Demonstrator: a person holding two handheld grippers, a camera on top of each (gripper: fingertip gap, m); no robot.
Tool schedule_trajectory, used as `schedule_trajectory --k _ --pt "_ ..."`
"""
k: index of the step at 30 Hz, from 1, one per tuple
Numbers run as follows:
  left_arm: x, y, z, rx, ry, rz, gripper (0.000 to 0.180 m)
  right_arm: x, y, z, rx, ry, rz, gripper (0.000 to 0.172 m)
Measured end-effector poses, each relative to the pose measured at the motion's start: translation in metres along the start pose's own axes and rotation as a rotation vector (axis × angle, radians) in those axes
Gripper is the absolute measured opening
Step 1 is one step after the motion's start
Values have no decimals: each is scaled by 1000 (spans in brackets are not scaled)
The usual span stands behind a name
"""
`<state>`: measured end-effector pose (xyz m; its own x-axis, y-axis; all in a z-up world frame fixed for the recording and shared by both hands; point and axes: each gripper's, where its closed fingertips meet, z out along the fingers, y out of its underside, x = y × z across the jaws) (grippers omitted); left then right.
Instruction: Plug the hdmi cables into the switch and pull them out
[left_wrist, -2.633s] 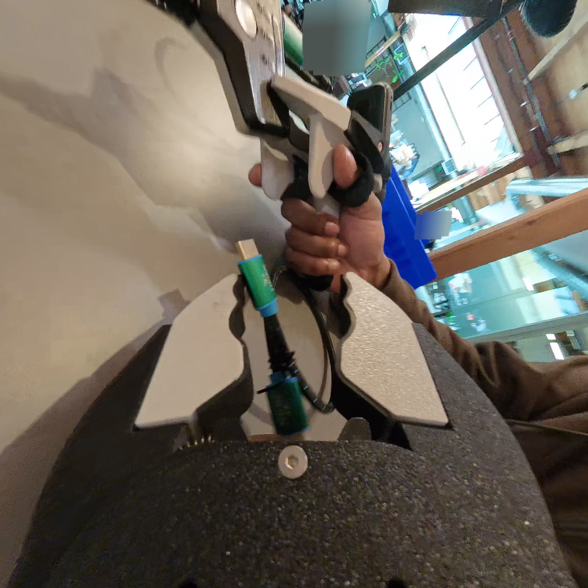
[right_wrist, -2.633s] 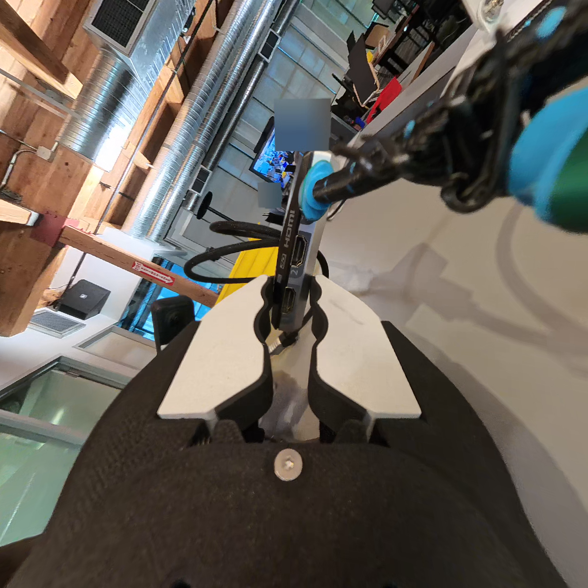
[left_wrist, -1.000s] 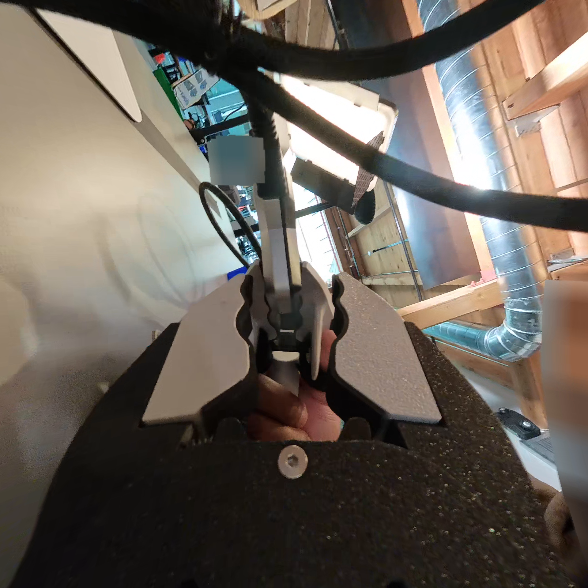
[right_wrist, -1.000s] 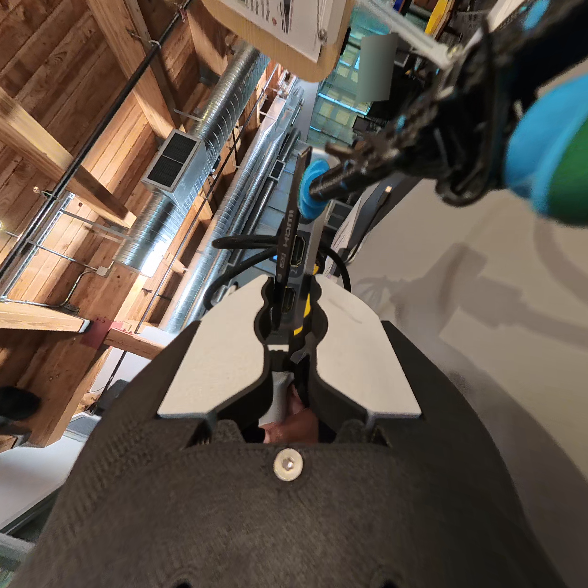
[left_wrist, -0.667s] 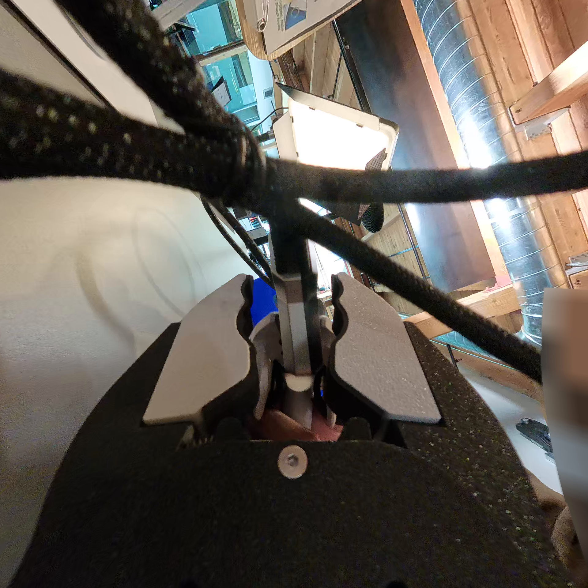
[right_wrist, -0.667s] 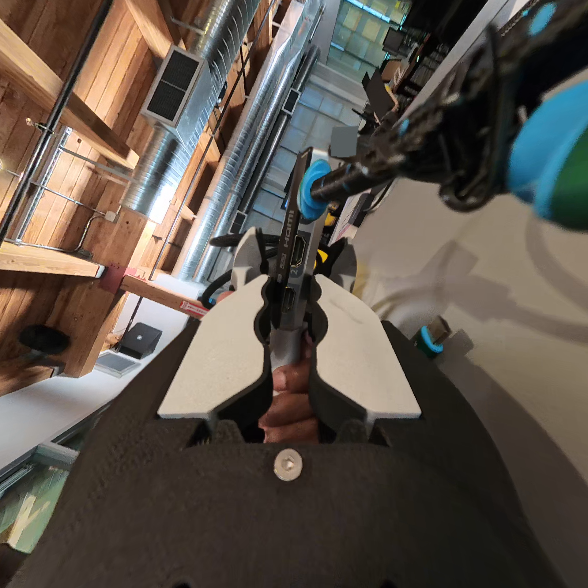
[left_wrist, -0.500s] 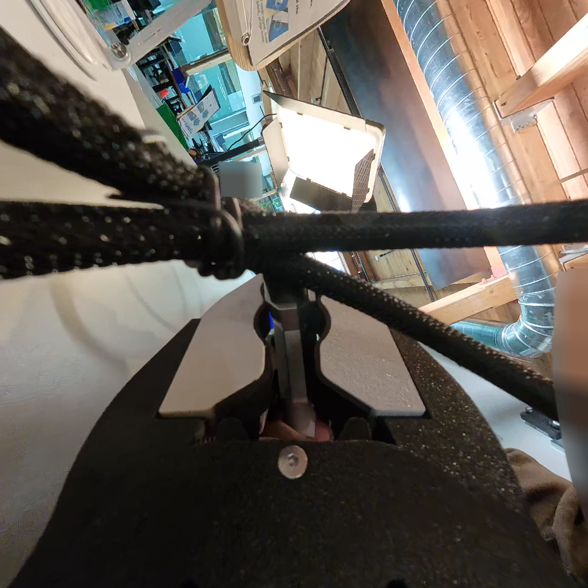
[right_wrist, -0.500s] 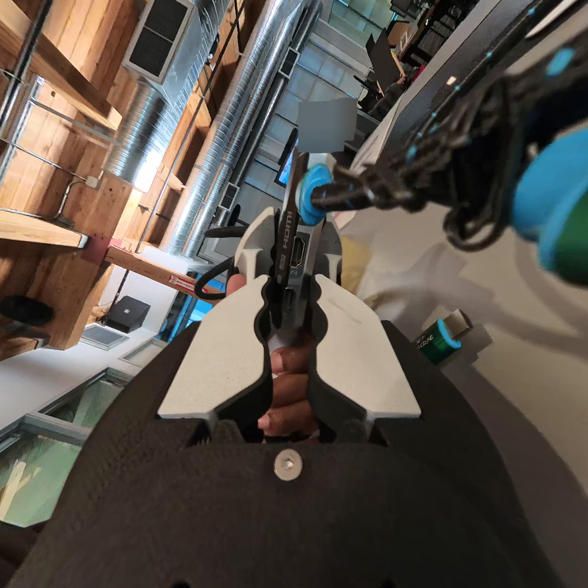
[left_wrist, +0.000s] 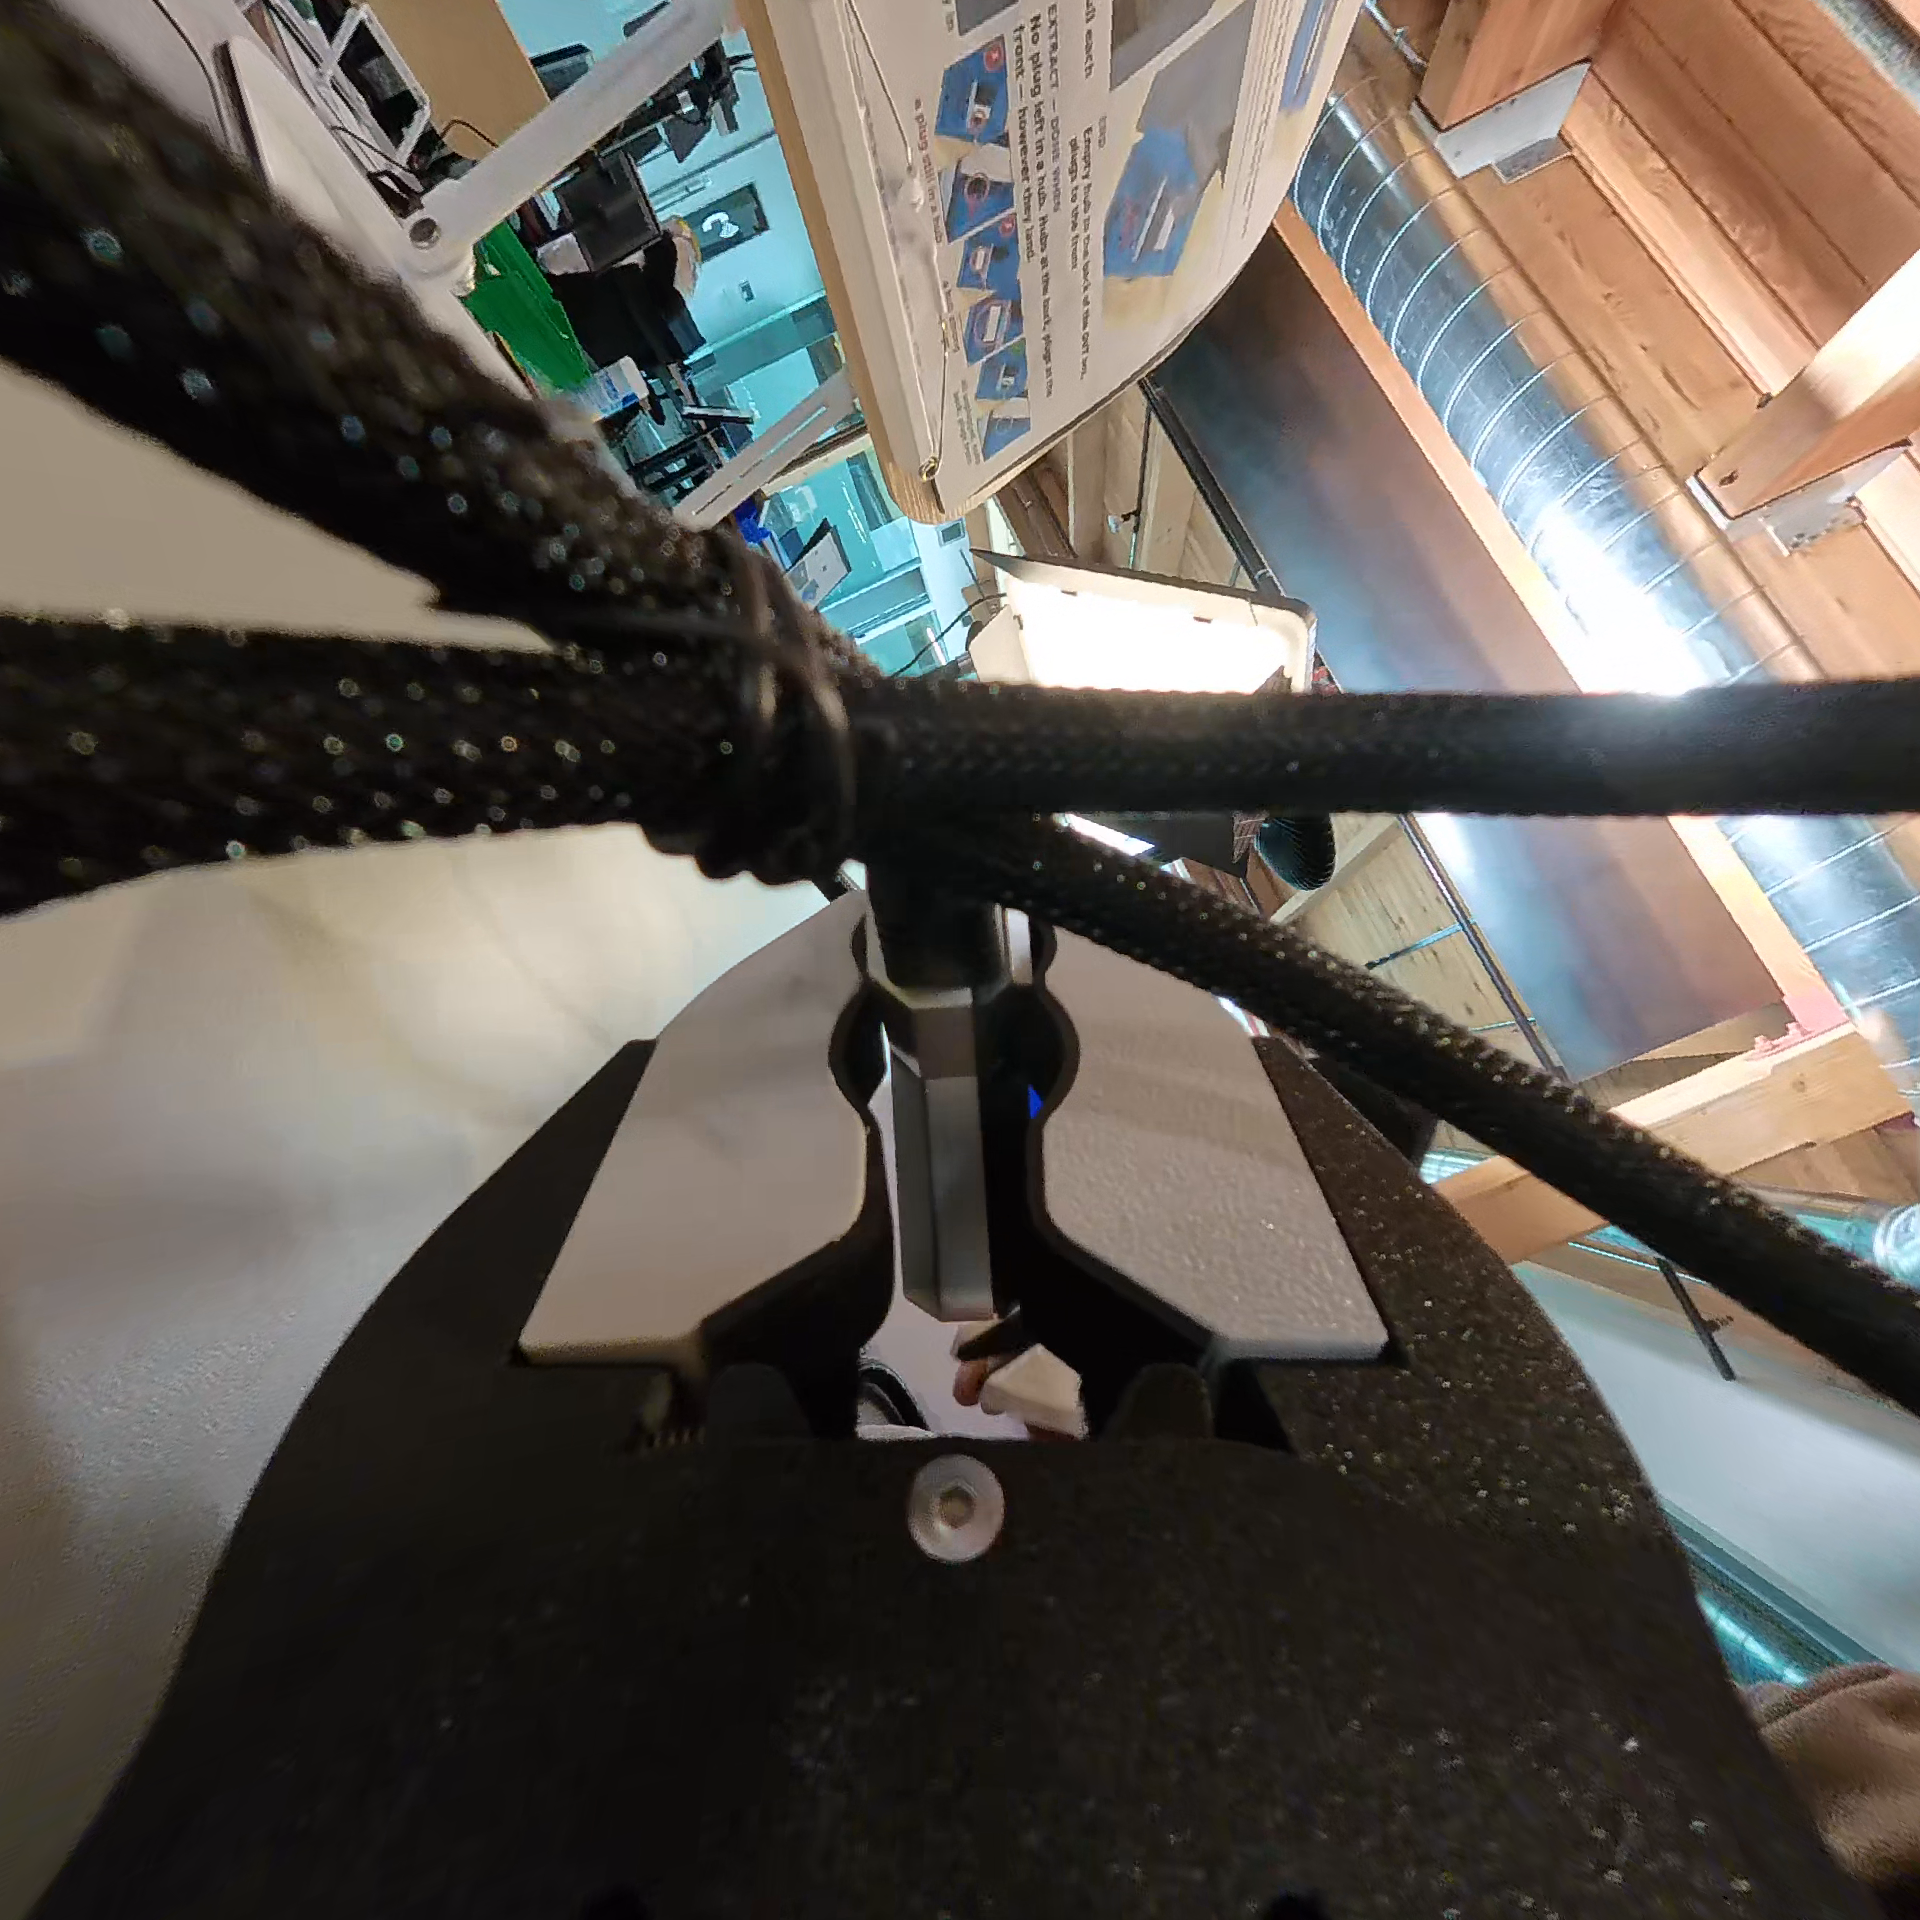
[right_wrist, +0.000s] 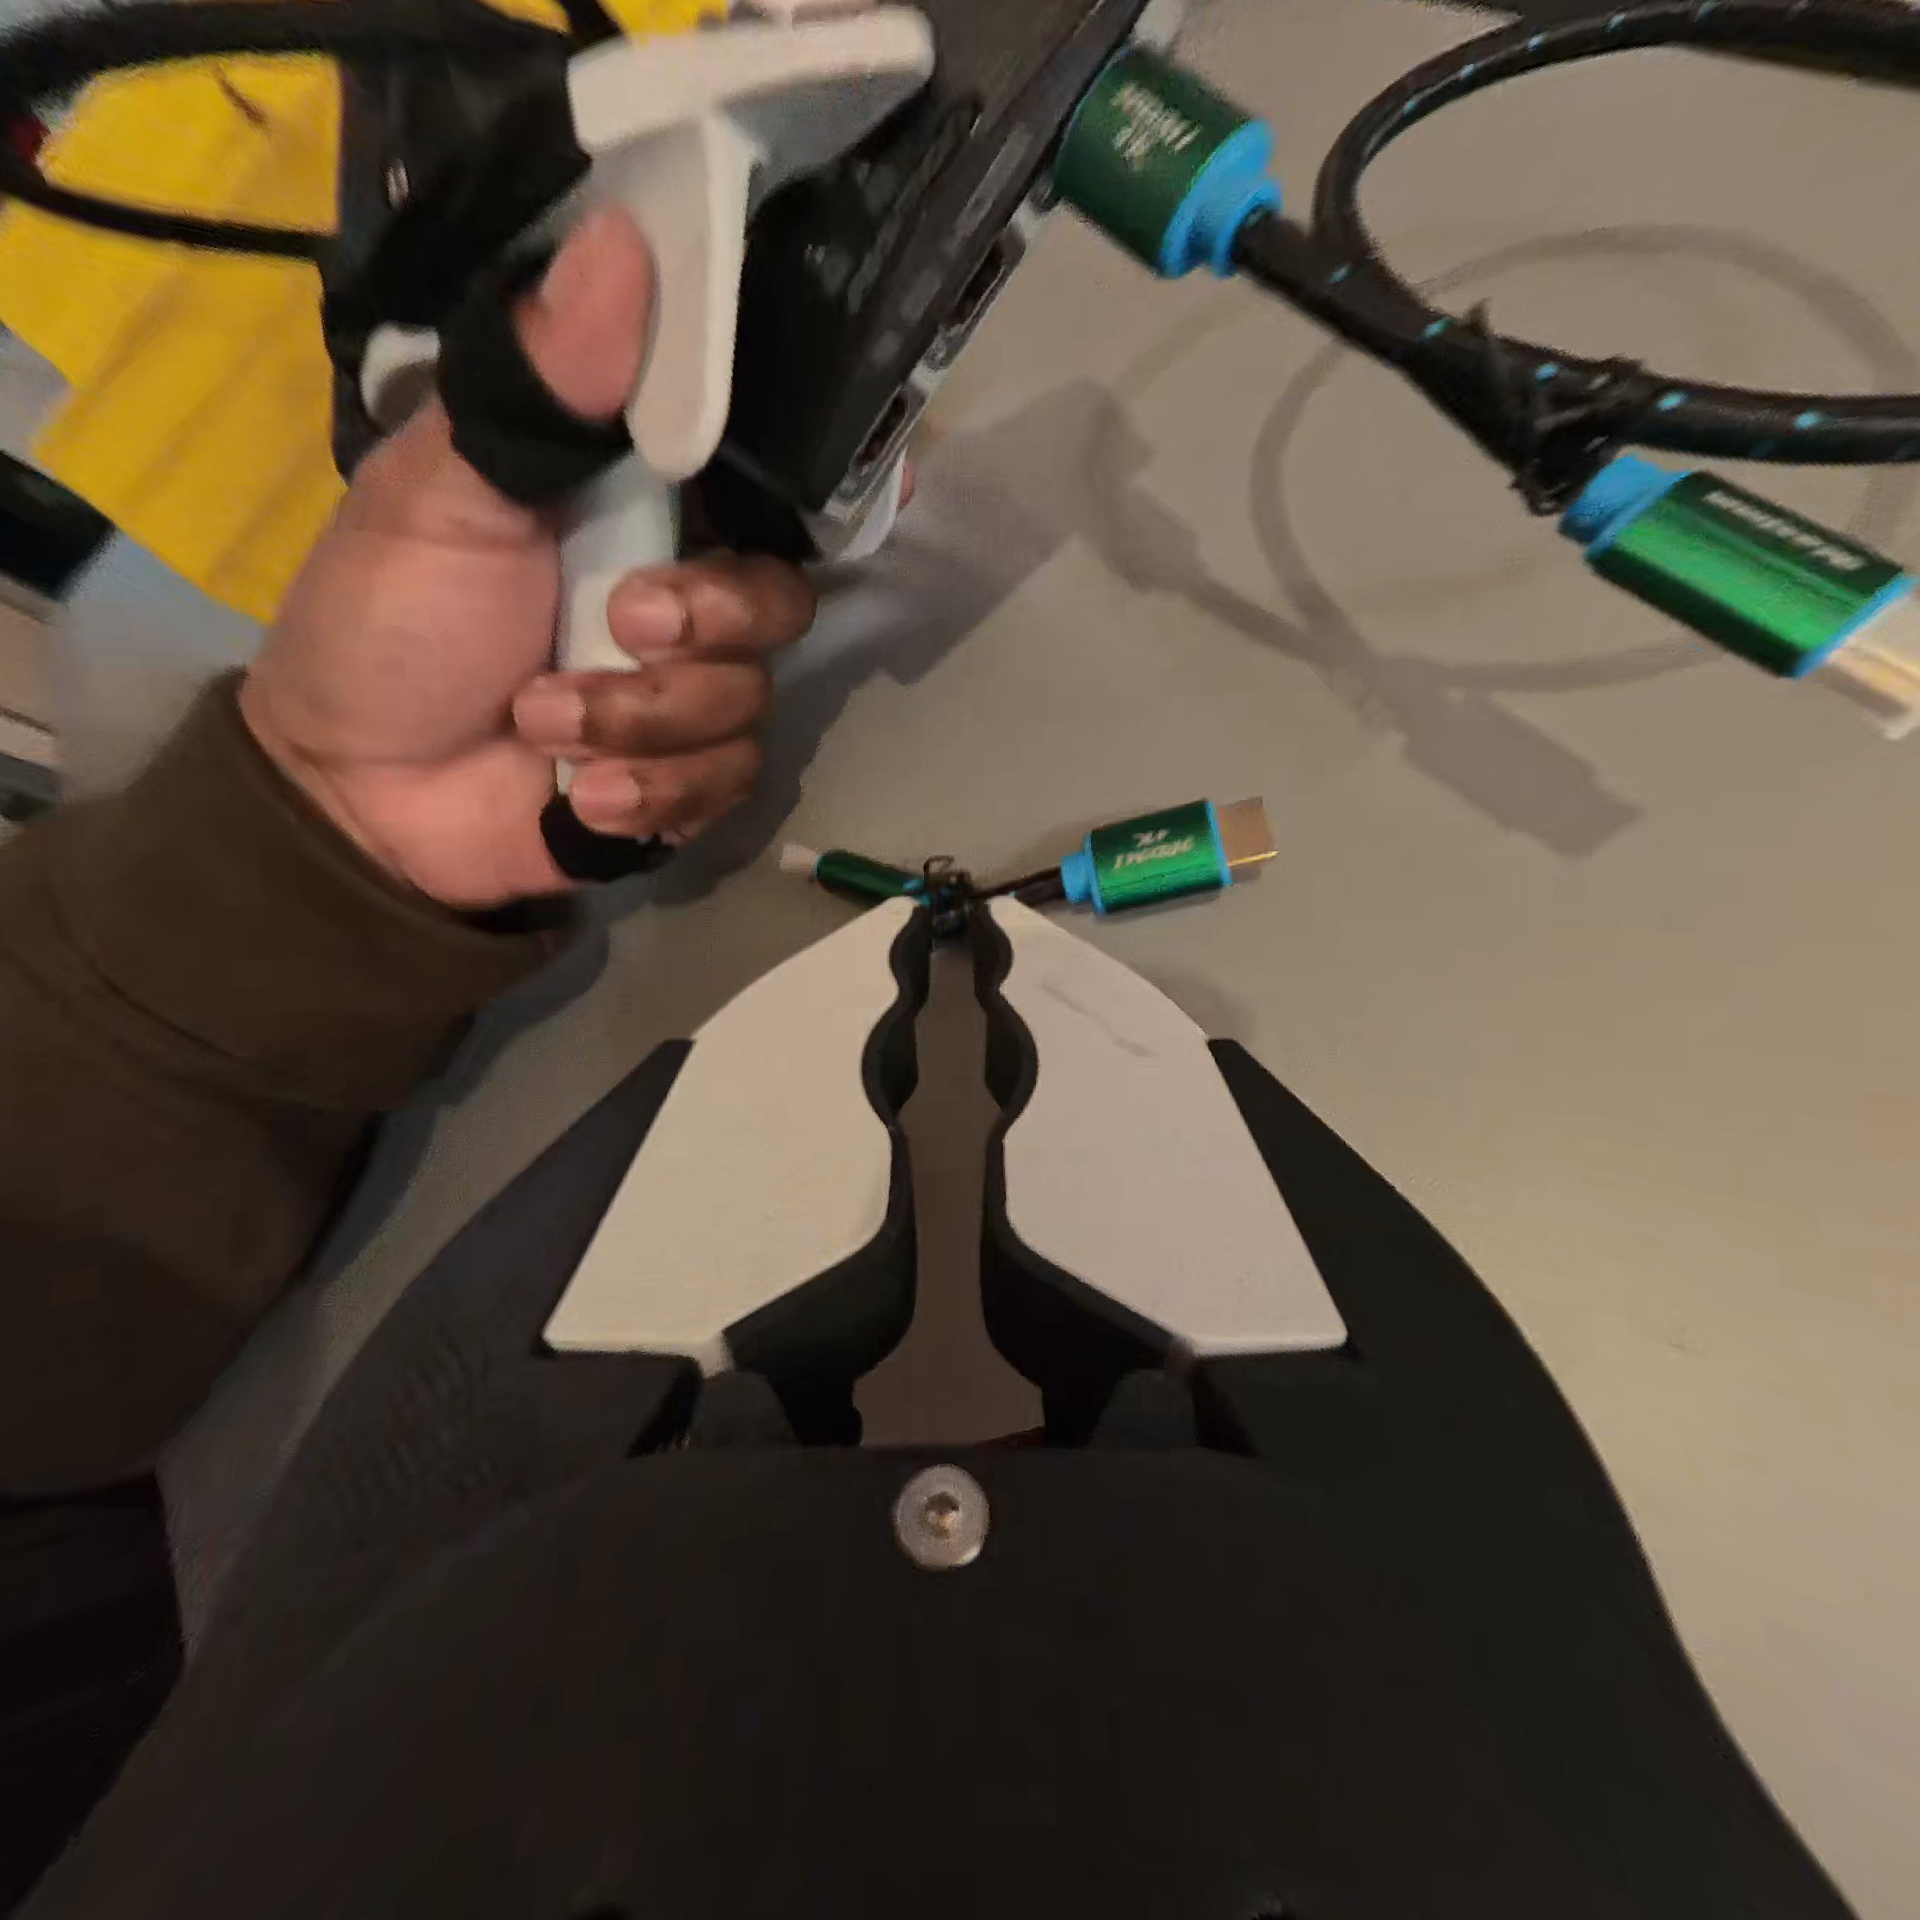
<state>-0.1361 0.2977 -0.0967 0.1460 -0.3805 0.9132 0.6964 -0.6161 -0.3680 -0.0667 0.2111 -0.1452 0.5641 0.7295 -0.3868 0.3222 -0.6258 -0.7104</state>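
Left tool (left_wrist: 940, 935): clamped on the hub (left_wrist: 940, 1174), a slim grey bar held edge-on, both pads against its flat sides. The hub runs deep into the jaws, so the hold looks solid. In the right wrist view the same tool sits top left, raised off the counter (right_wrist: 1455, 1143), with a hand (right_wrist: 499, 623) on its grip and a brown sleeve (right_wrist: 156, 987) below.

Right tool (right_wrist: 945, 914): tips nearly together on the tied middle of the short cable (right_wrist: 943, 896), which lies on the counter. Only the very tips have it. My read is thin purchase, and the bundle could twist or slip there. One green plug (right_wrist: 1153, 857) lies just right of the tips, the other (right_wrist: 862, 871) just left.

Around:
- Long cable (left_wrist: 1351, 748), black braid, is plugged into the hub by a green plug (right_wrist: 1153, 156). Its free plug (right_wrist: 1745, 582) hangs at the right, above the counter.
- That braid and its tie knot (left_wrist: 769, 748) cross right in front of the left camera and hide most of what lies beyond the hub.
- The loop of braid hangs above the short cable, apart from it. Snag risk, I'd say.
- Yellow object (right_wrist: 156, 312) behind the hand; can't tell what.
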Motion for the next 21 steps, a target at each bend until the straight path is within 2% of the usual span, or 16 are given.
schedule_trajectory --k 5,8,12,18,20,21 --pt "-7 7 3 -23 -22 -19 22 -25 36 18 -175 -55 -77 10" --pt "-7 7 3 -26 -17 -19 23 -34 57 25 -286 -71 -180 2" --pt "-8 8 3 -33 -18 -30 22 -35 75 14 -389 -128 -351 0" --pt "-8 10 4 -47 -15 -40 22 2 96 -35 -483 -204 -454 0" --pt "-8 11 4 -48 -14 -44 22 31 93 -50 -473 -127 -416 0" --pt "-8 11 5 -49 -13 -46 22 47 89 -56 -456 -64 -405 6"
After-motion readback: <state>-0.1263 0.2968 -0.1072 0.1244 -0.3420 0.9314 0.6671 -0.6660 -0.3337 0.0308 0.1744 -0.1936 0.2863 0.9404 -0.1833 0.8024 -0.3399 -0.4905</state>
